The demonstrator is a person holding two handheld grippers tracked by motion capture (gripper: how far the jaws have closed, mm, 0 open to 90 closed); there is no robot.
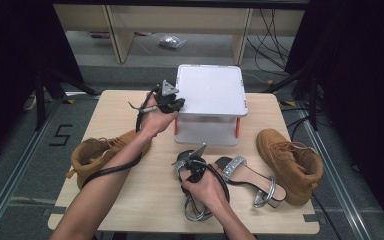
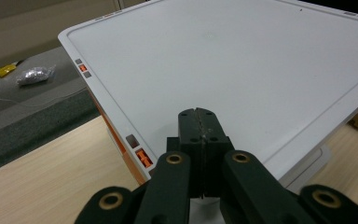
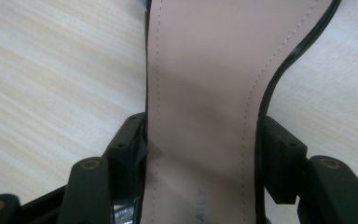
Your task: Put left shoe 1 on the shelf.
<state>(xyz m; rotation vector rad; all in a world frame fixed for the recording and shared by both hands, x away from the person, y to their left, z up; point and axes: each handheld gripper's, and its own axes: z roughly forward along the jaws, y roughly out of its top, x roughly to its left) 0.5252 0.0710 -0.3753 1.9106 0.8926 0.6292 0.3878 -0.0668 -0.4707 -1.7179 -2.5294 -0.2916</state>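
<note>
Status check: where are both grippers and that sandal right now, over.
Left gripper shut, tips resting on the white box lid. Right gripper fingers straddling the sandal sole, touching both edges. Second sandal and boots lie clear.

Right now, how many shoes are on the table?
4: a tan boot at the left edge, a tan boot at the right, a silver-strap sandal in the middle, and a sandal under the right hand. The box could hide more.
</note>
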